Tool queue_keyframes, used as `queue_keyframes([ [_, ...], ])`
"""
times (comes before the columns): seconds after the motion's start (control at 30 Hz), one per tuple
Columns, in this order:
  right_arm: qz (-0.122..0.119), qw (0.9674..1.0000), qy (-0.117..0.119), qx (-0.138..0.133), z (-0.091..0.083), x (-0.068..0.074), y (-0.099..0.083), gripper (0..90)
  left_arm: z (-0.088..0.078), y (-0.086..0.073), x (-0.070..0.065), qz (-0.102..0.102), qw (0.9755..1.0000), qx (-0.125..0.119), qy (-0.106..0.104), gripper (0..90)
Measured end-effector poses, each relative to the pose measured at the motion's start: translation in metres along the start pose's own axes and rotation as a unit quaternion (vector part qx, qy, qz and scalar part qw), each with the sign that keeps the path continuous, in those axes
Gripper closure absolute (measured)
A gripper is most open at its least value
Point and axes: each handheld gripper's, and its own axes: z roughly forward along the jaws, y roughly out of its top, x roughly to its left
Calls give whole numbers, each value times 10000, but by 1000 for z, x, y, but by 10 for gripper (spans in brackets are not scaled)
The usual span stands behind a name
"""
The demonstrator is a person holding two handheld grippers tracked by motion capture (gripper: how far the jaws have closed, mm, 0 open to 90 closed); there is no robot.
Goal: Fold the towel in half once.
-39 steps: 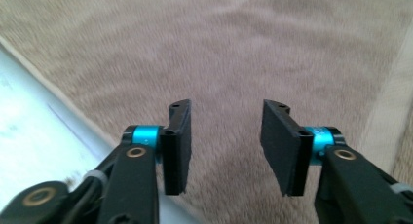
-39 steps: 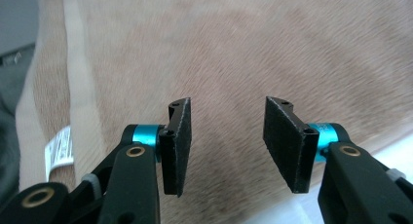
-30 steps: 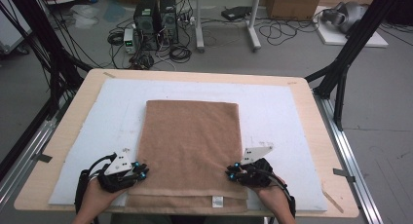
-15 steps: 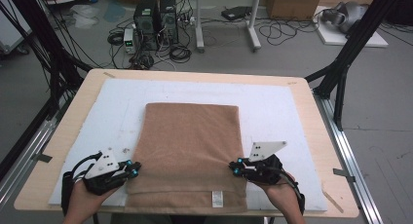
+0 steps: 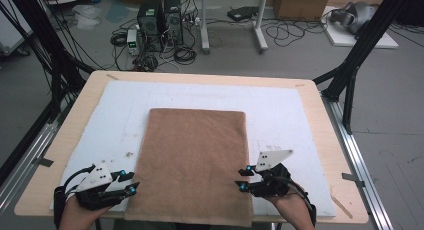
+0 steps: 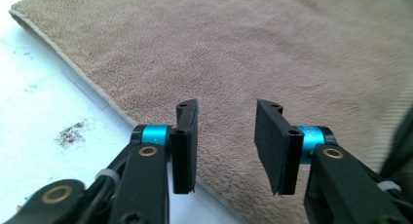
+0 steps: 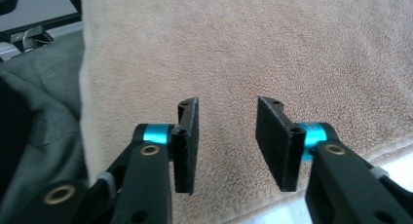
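Note:
A brown towel [image 5: 195, 160] lies folded flat on the white mat [image 5: 300, 115], and its near edge reaches the table's front. My left gripper [image 5: 131, 182] sits at the towel's near left edge. In the left gripper view this gripper [image 6: 226, 136] hovers over the towel's hem [image 6: 292, 48], open. My right gripper [image 5: 242, 179] is at the near right edge. In the right gripper view it [image 7: 226, 136] stands open above the towel [image 7: 292, 48]. Both pairs of jaws have just been opening, and nothing is between the pads.
The mat covers most of the wooden table [image 5: 80, 105]. Black frame legs [image 5: 350, 75] stand at the table's far corners. Computers and cables [image 5: 160, 25] lie on the floor beyond. Grey clothing [image 7: 39, 136] hangs near the towel's front edge.
Both grippers were shut at the towel's near corners. Now their jaws are apart and have lifted off it. The left hand has drawn back to the left.

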Motion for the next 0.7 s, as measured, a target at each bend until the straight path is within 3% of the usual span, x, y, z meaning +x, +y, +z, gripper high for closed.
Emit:
queue_keyframes([
  [0.47,478,9977,-378,-280,10,-26,-4,431,26,13,10,-60,9999,-131,32,511],
  [0.7,492,9970,-501,-324,14,-34,-1,379,32,16,12,-81,9998,-168,47,486],
])
